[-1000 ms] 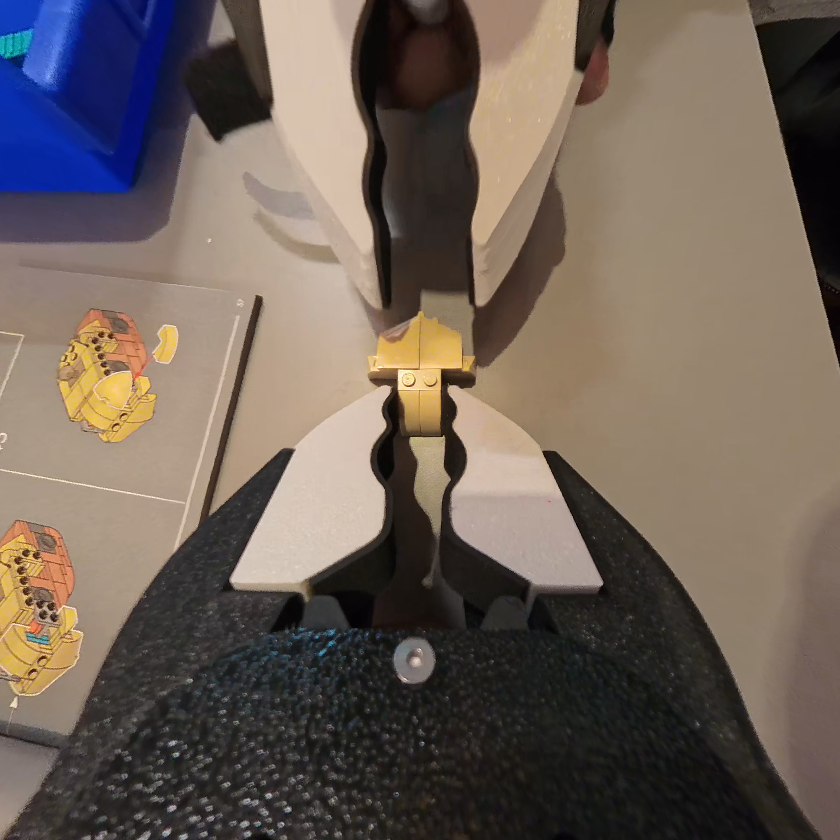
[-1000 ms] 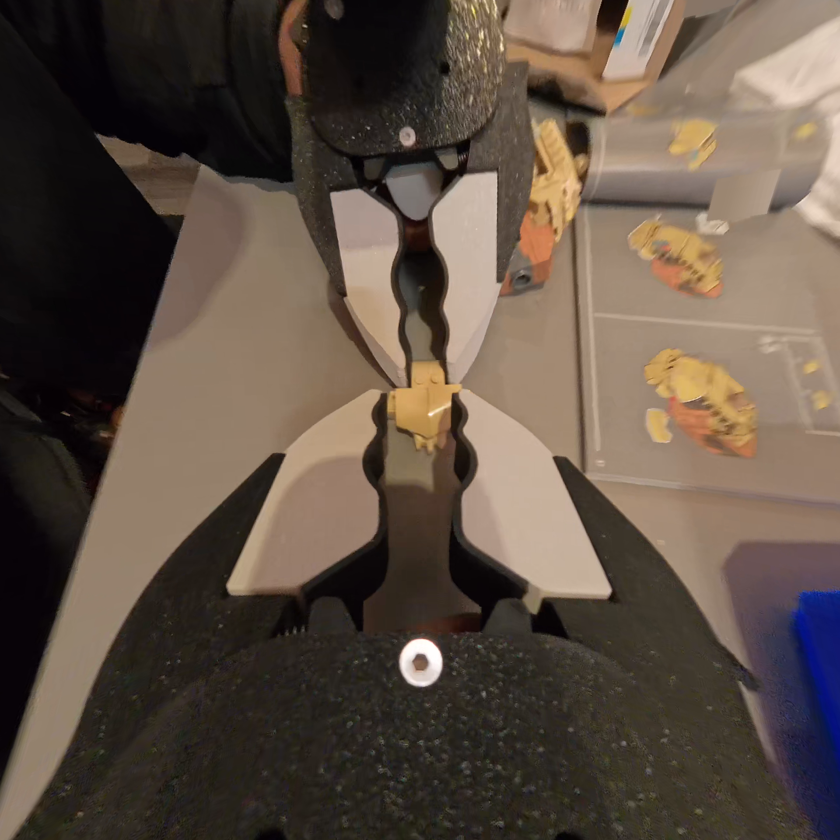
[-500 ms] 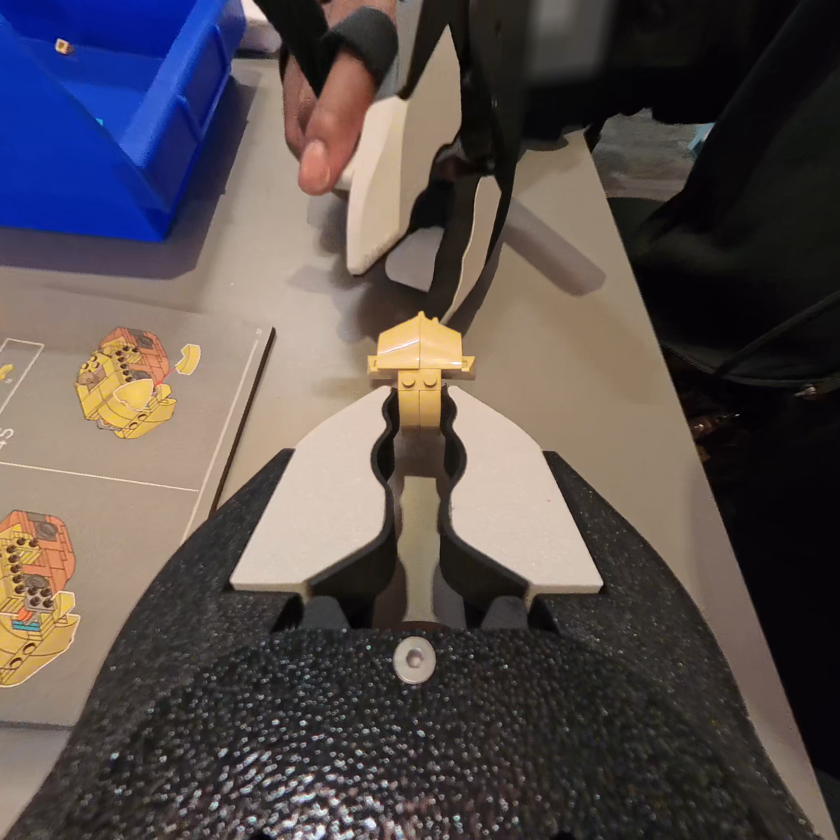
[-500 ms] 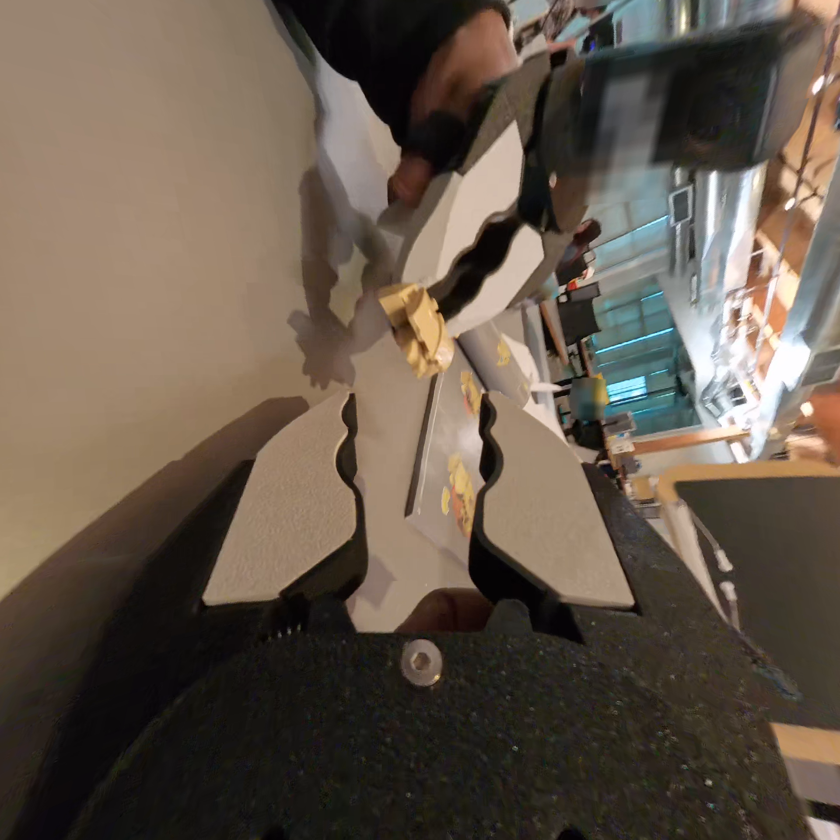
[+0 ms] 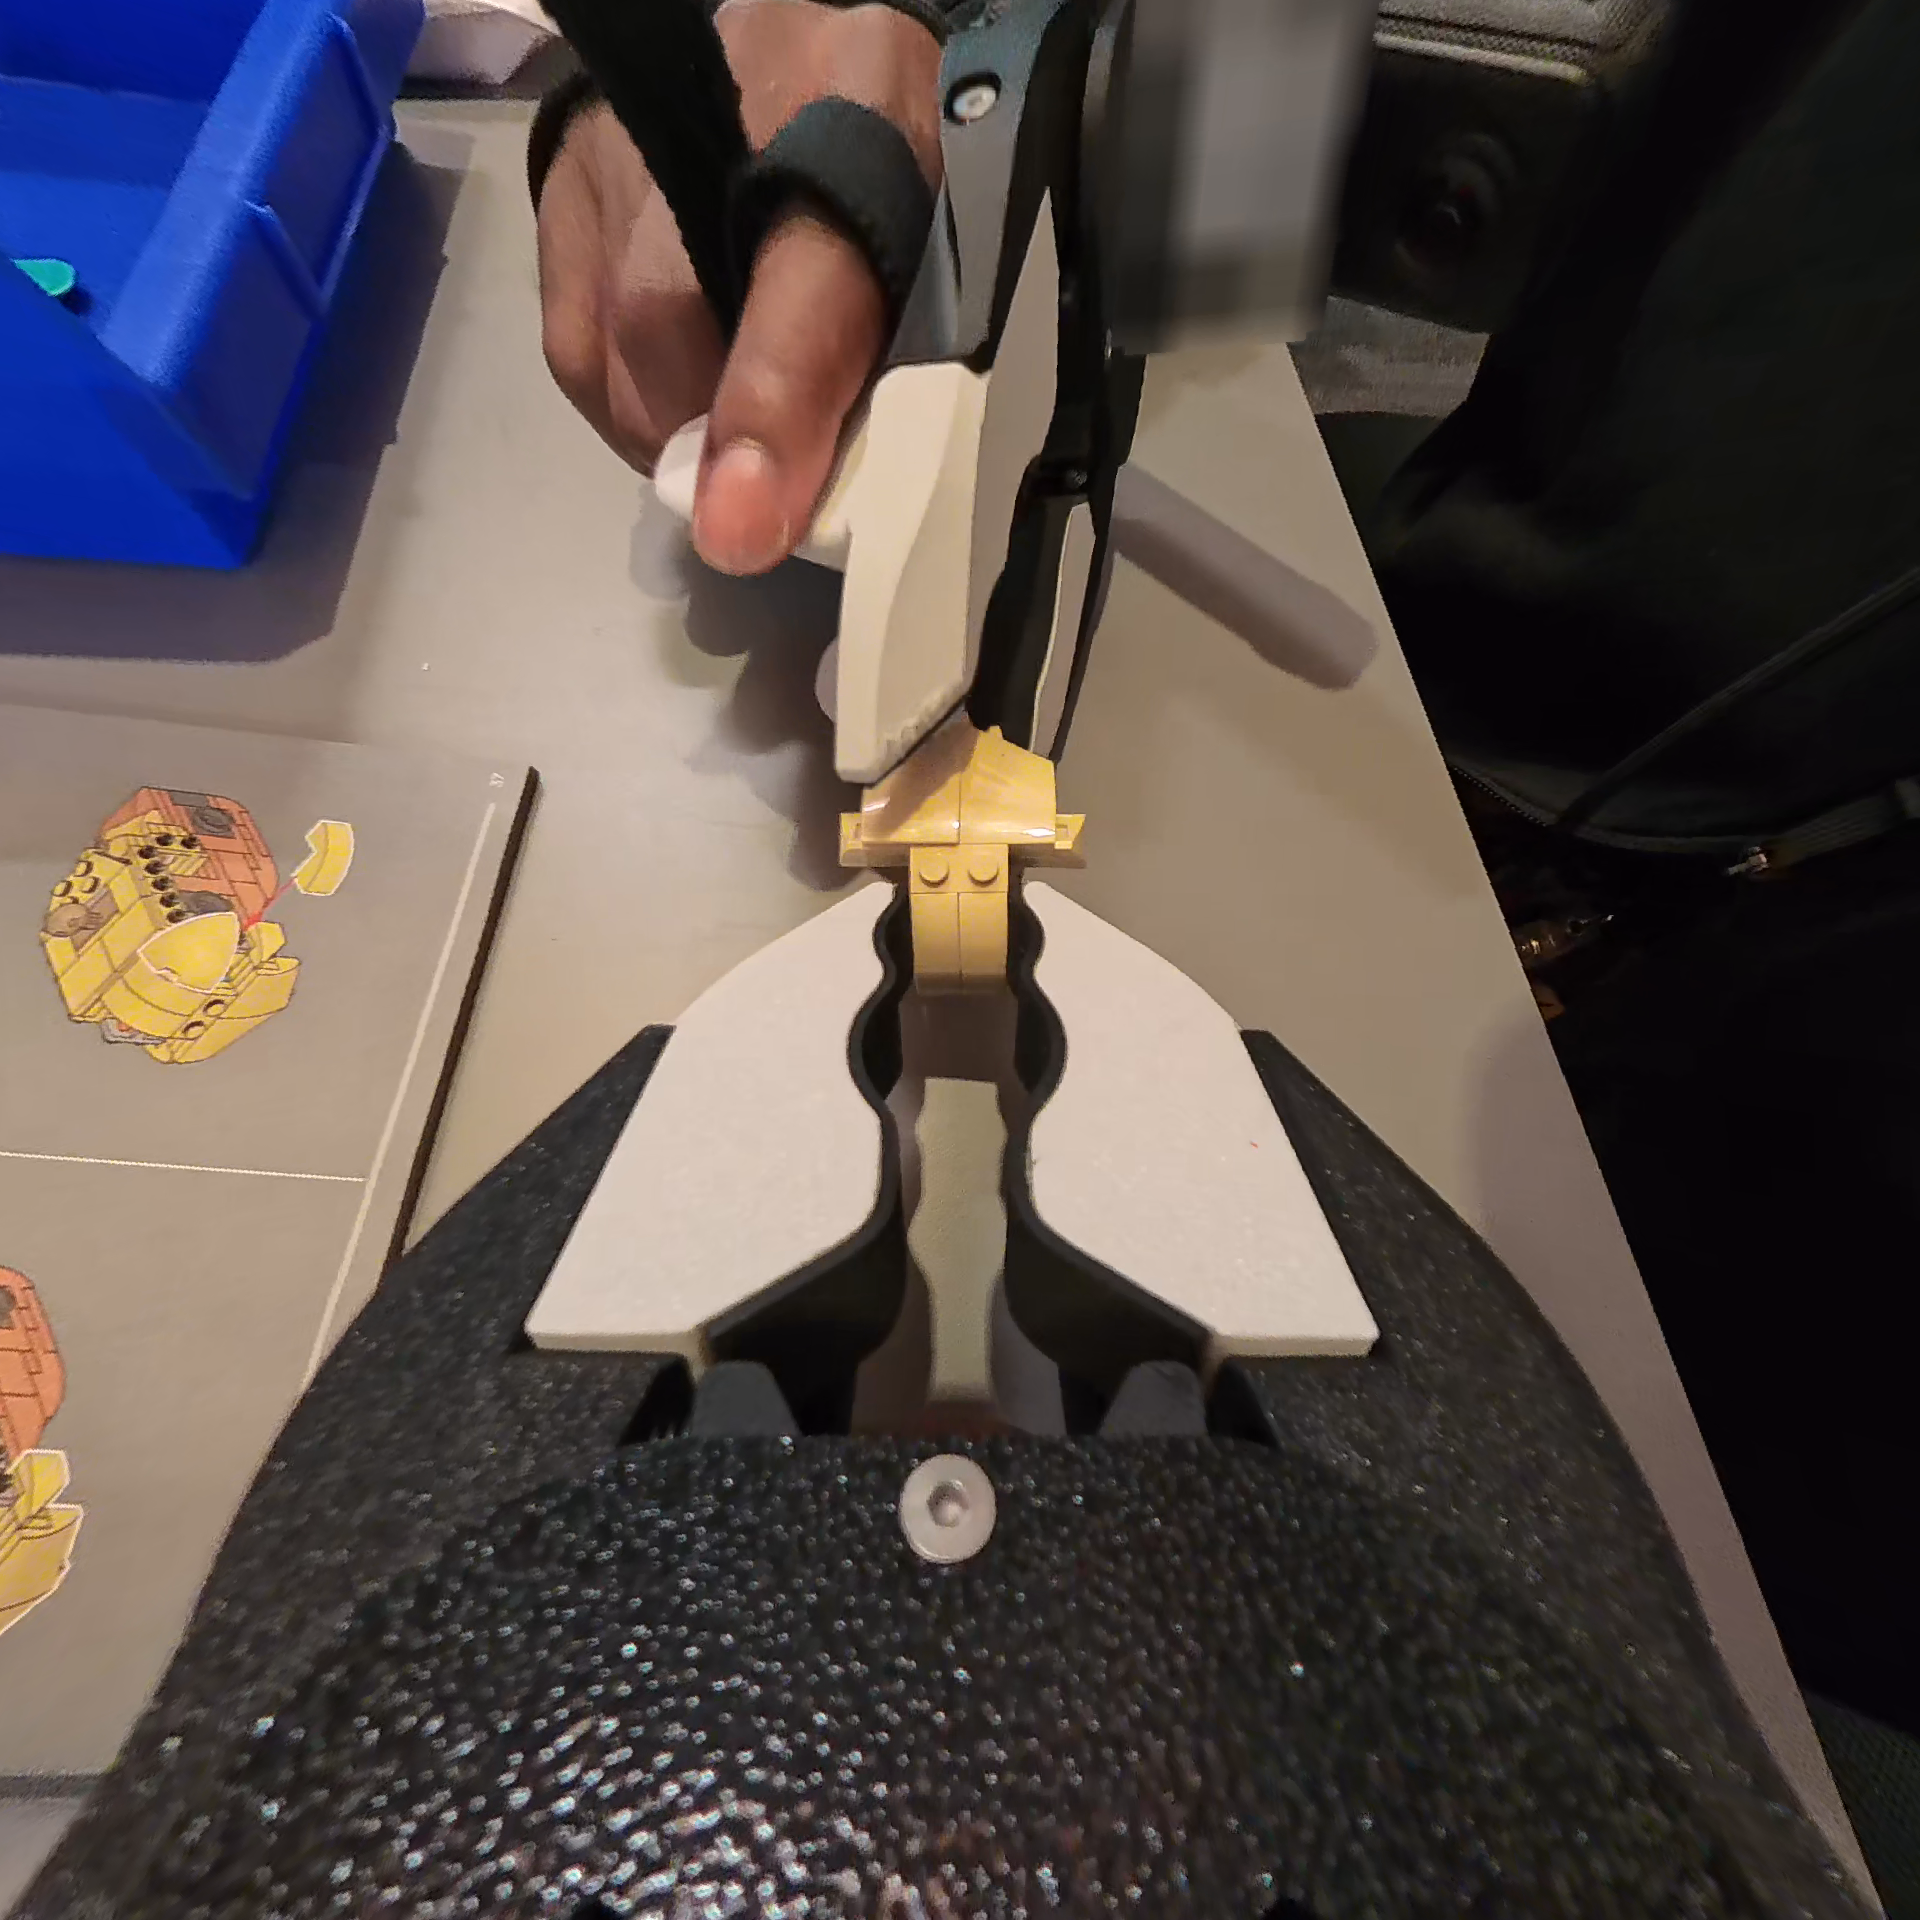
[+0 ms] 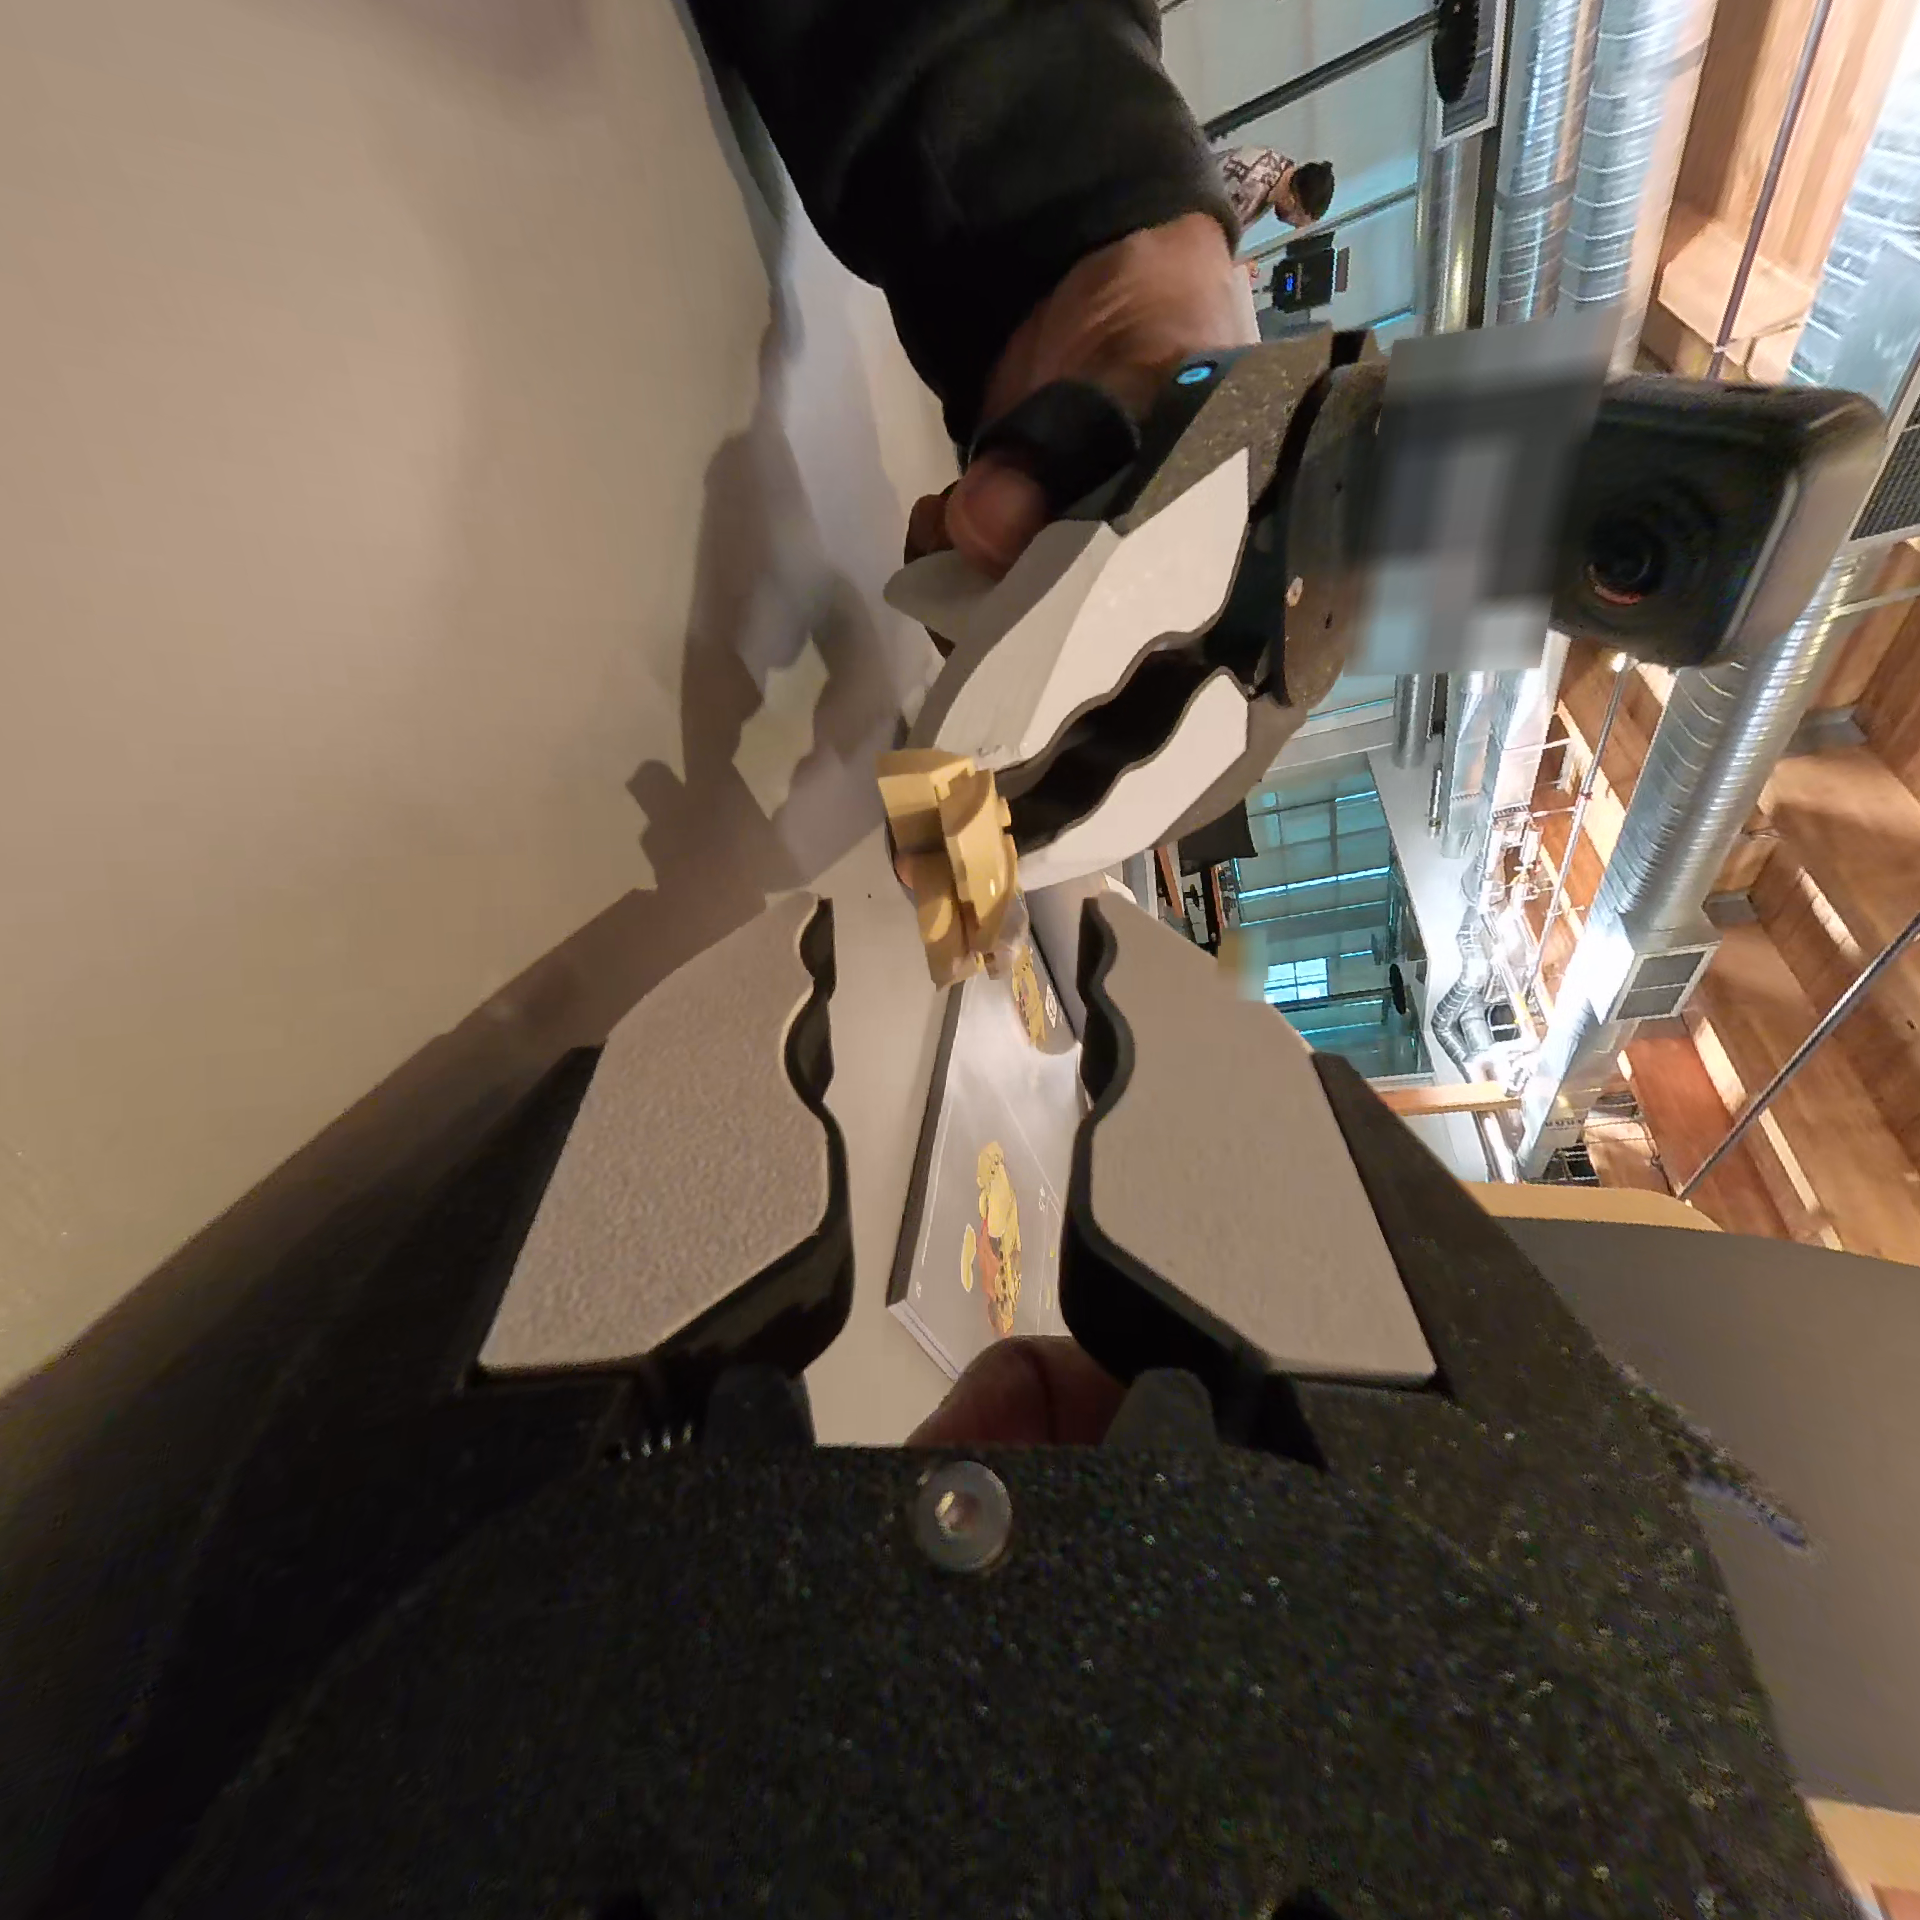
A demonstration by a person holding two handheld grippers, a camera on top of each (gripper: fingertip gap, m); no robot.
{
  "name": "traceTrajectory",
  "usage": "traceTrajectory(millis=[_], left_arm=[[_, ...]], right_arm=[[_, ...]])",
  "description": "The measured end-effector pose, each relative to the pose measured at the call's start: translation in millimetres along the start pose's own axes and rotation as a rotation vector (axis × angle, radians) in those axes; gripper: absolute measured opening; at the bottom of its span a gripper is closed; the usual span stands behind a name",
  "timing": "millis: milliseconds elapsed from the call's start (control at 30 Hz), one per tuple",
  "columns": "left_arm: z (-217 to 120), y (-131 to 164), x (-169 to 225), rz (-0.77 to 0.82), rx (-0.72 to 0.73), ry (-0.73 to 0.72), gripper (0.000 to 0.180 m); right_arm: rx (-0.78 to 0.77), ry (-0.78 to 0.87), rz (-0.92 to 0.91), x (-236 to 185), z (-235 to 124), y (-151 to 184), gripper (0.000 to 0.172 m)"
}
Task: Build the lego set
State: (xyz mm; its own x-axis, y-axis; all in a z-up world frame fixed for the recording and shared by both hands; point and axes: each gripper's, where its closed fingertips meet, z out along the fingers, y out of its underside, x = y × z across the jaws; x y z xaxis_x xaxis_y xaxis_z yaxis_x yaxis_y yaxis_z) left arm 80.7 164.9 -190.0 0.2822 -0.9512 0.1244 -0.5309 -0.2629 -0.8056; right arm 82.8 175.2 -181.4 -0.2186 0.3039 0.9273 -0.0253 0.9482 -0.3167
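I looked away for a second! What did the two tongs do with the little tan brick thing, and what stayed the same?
The right tongs let go of the tan brick piece, opened, rolled sideways and pulled back; now they are coming close again, one fingertip by its top. The left tongs stayed shut on the piece's narrow end. The instruction sheet and blue bin lie where they were.
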Motion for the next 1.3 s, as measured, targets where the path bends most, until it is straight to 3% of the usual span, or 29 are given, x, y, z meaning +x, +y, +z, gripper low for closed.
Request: traceTrajectory(millis=[233,1033,1300], left_arm=[[3,0,2,0.015,-0.005,0.003,0.016],[9,0,5,-0.068,0.047,0.070,0.016],[-1,-10,0,-0.083,0.119,0.059,0.016]], right_arm=[[-0.028,0.027,-0.077,0,4,-1,0.020],[-0.103,-0.066,-0.108,-6,1,-1,0.019],[-0.072,0.047,-0.056,9,2,-1,0.020]])
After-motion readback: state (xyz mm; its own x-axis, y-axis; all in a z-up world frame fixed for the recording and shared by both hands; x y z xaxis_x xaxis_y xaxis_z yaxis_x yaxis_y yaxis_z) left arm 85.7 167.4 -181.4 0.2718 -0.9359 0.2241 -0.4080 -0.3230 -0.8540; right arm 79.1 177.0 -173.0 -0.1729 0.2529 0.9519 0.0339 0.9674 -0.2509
